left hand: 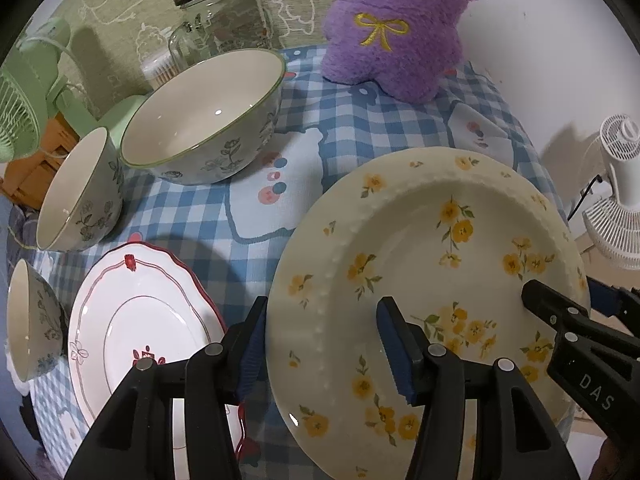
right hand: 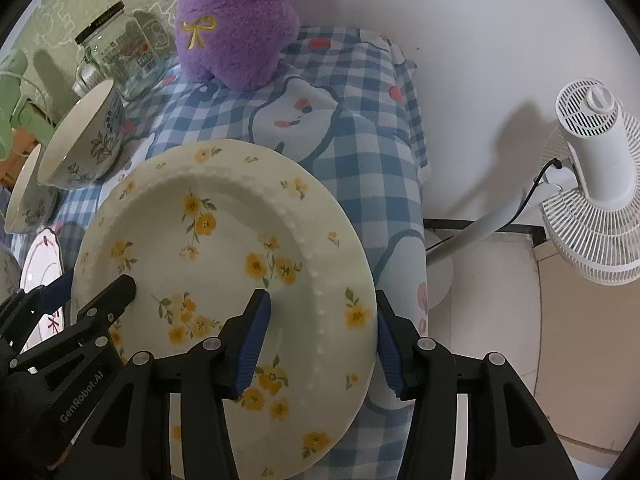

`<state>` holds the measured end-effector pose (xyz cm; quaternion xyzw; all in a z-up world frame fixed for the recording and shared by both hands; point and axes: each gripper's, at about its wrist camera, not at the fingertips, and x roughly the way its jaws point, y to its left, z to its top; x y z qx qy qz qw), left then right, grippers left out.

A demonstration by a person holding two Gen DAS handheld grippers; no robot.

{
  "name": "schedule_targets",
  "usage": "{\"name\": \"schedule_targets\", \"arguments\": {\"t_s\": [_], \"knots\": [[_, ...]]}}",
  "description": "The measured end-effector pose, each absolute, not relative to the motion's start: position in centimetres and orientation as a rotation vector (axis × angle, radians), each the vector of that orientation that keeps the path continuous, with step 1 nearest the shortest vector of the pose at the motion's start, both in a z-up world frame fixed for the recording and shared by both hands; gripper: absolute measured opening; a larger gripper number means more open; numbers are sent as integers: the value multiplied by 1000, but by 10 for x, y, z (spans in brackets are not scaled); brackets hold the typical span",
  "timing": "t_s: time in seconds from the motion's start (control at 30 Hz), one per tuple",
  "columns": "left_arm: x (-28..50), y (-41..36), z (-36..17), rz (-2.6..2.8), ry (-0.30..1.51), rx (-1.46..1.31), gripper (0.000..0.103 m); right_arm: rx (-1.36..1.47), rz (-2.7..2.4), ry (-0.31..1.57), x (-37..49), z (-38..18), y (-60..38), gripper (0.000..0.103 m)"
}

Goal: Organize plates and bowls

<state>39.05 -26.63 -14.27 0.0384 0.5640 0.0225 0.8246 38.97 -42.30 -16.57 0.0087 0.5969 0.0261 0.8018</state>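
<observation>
A cream plate with yellow flowers (left hand: 420,264) is held tilted above the checked tablecloth. My left gripper (left hand: 320,344) straddles its left rim, one finger under, one on top. My right gripper (right hand: 320,340) straddles its right rim the same way, and shows in the left wrist view (left hand: 568,304). The plate also fills the right wrist view (right hand: 224,264). A red-rimmed white plate (left hand: 140,328) lies at lower left. A large floral bowl (left hand: 204,120) and two smaller ones (left hand: 80,192) (left hand: 32,320) stand on the left.
A purple plush toy (left hand: 396,28) and a glass jar (left hand: 224,12) stand at the back. A green fan (left hand: 24,96) is far left. A white fan (right hand: 592,184) stands on the floor right of the table edge (right hand: 416,184).
</observation>
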Motion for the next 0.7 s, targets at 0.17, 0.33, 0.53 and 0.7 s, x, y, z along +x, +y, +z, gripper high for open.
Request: {"name": "schedule_targets", "arguments": {"t_s": [0.17, 0.33, 0.53, 0.7], "knots": [[391, -267, -143, 49, 1204, 86, 57, 8, 54, 1295, 391, -165, -422, 54], [392, -269, -142, 67, 1222, 100, 56, 10, 41, 1292, 391, -164, -422, 54], [386, -266, -139, 63, 1236, 78, 54, -6, 28, 1295, 388, -160, -422, 54], [377, -266, -137, 64, 1240, 63, 53, -18, 23, 1292, 383, -158, -422, 54]]}}
